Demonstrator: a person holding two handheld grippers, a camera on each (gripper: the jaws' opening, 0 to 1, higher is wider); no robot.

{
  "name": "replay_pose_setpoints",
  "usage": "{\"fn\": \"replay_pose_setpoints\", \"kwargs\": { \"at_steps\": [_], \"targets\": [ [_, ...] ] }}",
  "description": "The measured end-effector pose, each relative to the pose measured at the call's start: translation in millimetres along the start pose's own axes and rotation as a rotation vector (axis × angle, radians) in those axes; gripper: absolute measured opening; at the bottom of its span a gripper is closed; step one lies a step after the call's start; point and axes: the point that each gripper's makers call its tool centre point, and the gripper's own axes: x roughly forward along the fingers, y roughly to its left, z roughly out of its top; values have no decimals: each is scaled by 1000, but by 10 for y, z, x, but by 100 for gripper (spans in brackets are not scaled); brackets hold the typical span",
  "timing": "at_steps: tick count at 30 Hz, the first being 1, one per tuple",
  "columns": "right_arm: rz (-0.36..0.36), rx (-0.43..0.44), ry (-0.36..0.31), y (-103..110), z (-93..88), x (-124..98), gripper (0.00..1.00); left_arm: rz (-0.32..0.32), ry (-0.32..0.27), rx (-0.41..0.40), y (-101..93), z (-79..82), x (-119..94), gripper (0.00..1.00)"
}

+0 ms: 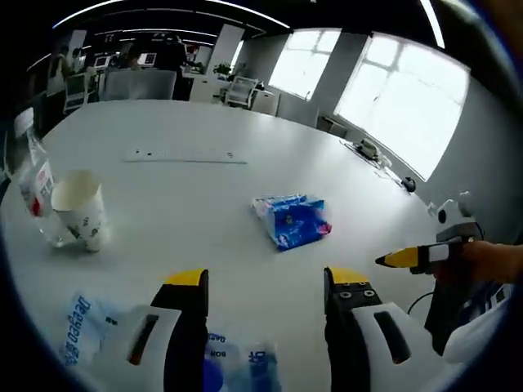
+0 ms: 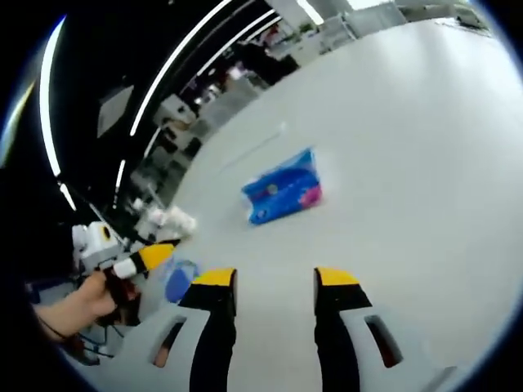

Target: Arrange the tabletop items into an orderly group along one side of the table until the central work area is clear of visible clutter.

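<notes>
The blue packet (image 1: 292, 220) lies alone mid-table (image 1: 196, 122), well apart from the paper cup (image 1: 80, 208) and clear bottle (image 1: 37, 192) near one edge. Both the left gripper (image 1: 265, 282) and the right gripper (image 2: 275, 282) are spread and empty. A wipes pack (image 1: 163, 351) sits under the left jaws. A good step would be straddling the packet squarely, pinching low, then setting it just beside the cup.

Blue tissue pack (image 1: 292, 220) flat mid-table. Paper cup (image 1: 80, 208) upright, touching clear plastic bottle (image 1: 37, 189). Wipes packet (image 1: 86, 327) flat near edge.
</notes>
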Motion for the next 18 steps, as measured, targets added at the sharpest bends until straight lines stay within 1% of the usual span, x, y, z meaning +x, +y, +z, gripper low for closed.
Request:
{"fn": "replay_pose_setpoints", "kwargs": {
  "at_steps": [4, 7, 12, 15, 18],
  "targets": [
    [8, -16, 14, 51, -24, -3, 36, 10, -9, -2, 74, -14, -109, 57],
    [21, -14, 40, 100, -55, 8, 37, 31, -23, -41, 164, -33, -161, 55],
    [37, -13, 46, 197, -95, 32, 37, 50, -17, -54, 247, -94, -251, 55],
    [43, -11, 68, 235, -155, 60, 38, 60, -9, -54, 311, -122, -306, 55],
    [54, -13, 87, 287, -187, 74, 38, 81, -8, -60, 419, -136, -372, 55]
  ]
}}
